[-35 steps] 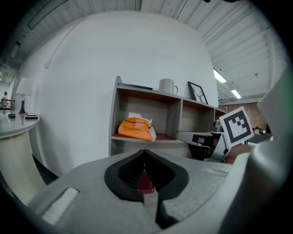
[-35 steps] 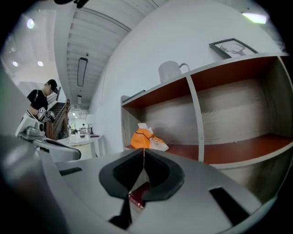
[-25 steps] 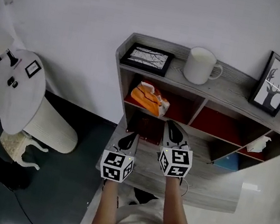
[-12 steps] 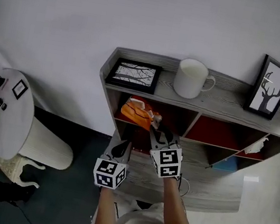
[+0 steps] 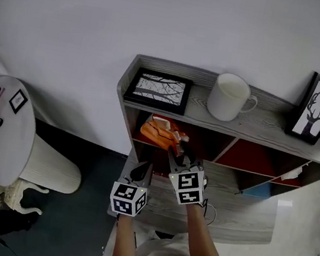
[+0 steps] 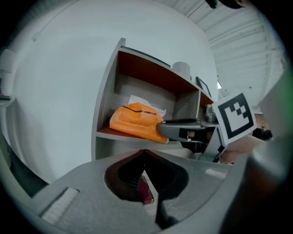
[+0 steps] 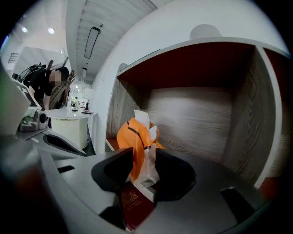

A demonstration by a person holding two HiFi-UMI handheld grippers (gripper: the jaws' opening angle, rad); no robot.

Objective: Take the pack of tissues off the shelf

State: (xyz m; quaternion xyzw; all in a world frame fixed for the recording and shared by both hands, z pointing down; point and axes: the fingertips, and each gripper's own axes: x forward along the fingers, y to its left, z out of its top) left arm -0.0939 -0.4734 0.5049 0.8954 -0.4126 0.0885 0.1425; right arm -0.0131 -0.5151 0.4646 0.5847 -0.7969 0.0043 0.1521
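Inside the upper-left compartment of the shelf, the orange pack of tissues is lying on its red floor. Right gripper is reaching into that compartment, jaws opening around the pack's near end. Left gripper is hovering just below that compartment, jaws together, gripping nothing.

Grey shelf: the pack of tissues lies in its left compartment, near end in the gap of the opening right tongs. A red booklet lies beneath them. On top, above them: flat framed picture, mug, upright deer picture.
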